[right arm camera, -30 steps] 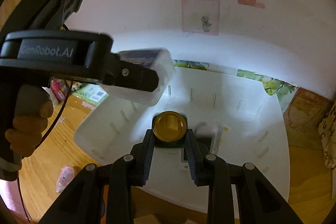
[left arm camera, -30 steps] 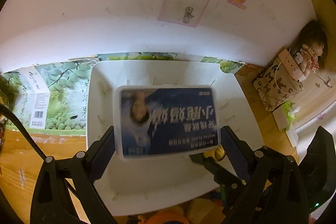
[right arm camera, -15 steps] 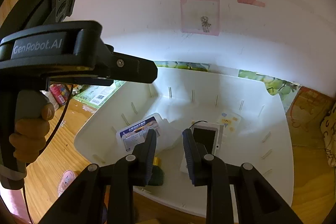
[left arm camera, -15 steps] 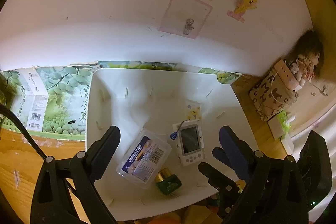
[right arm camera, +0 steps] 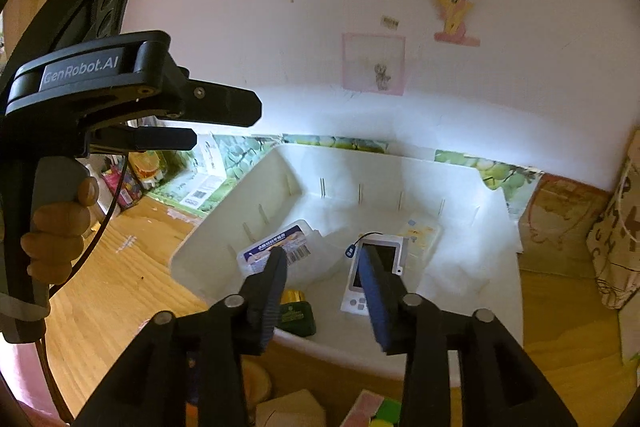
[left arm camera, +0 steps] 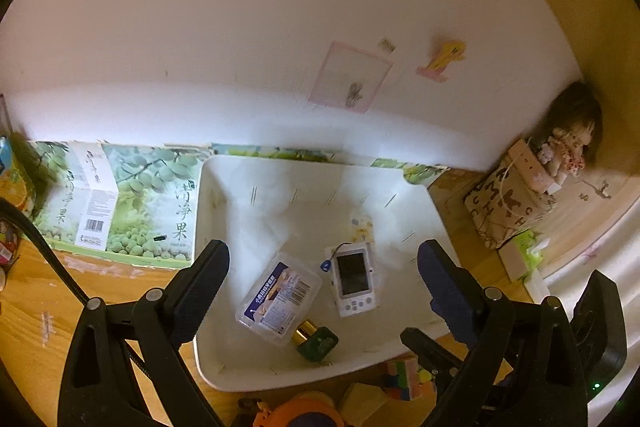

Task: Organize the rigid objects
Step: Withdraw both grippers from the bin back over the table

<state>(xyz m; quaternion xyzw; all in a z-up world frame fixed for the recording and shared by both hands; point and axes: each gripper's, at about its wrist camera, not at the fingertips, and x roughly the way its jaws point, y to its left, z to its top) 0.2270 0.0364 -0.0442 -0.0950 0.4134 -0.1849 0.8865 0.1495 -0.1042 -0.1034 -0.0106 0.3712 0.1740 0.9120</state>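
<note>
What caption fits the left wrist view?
Open left gripper above a white bin holding a plastic box, handheld game and bottle.

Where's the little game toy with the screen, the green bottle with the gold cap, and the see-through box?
game toy (left arm camera: 352, 277), left wrist view, on its dark screen.
green bottle (left arm camera: 320, 343), left wrist view, on its green body.
see-through box (right arm camera: 276, 247), right wrist view, on its printed label.

The white rectangular plastic bin (left arm camera: 224, 367) looks smooth and matt. In it, a clear glossy plastic box (left arm camera: 280, 297) with a printed paper label, and a dark green bottle (left arm camera: 318, 341) with a shiny gold metal cap. The wooden bench (right arm camera: 112, 283) shows grain.
</note>
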